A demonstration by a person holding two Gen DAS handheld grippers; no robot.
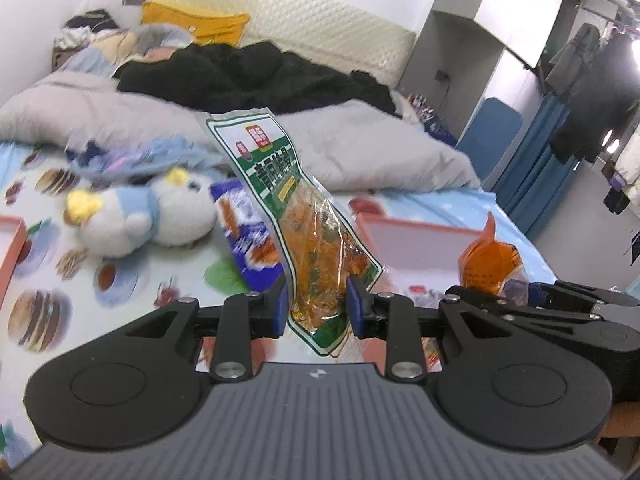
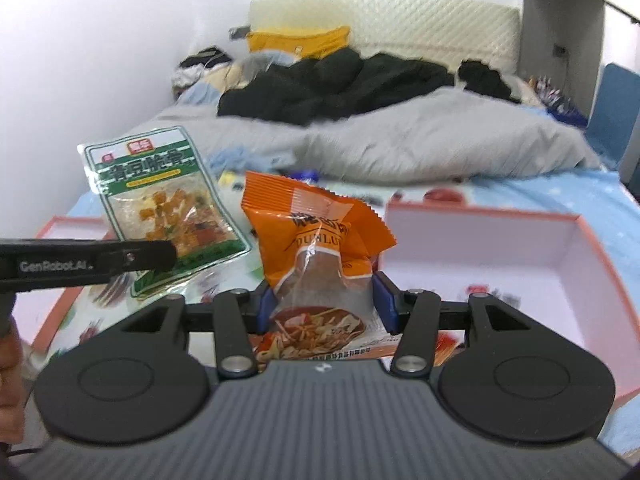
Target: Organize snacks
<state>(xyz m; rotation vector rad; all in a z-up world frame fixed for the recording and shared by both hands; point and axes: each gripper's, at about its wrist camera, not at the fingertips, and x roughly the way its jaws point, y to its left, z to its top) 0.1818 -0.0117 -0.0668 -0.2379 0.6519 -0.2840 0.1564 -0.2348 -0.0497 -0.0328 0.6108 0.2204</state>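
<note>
Snacks in both grippers, and both clear of the bedsheet: your left gripper (image 1: 316, 306) has its blue pads pressed on the lower end of the green-bordered pouch (image 1: 298, 216), and your right gripper (image 2: 322, 300) is clamped on the waist of the orange noodle-snack packet (image 2: 316, 240). Each bag stands up and forward out of its jaws, long axis running away from you, the green one leaning a little to the left as your left camera sees it. From the right camera, the left gripper (image 2: 160, 254) shows as a black bar pinching that pouch (image 2: 160, 200) side-on, so the two bags hang near each other, the green just left of the orange. Now the relation that counts: the pink-rimmed open box (image 2: 520, 256) lies ahead and to the right of your right jaws, its white floor bare where you can see it, so the orange packet looks like the nearer drop. A second pink-edged tray (image 2: 64, 224) sits on the left, behind the green pouch, handier for your left hand. A blue snack bag (image 1: 244, 236) lies on the printed sheet (image 1: 48, 304) beside a plush penguin (image 1: 148, 212), not yet sorted. Beyond, a grey duvet (image 2: 420, 140) and dark clothes (image 2: 340, 84).
</note>
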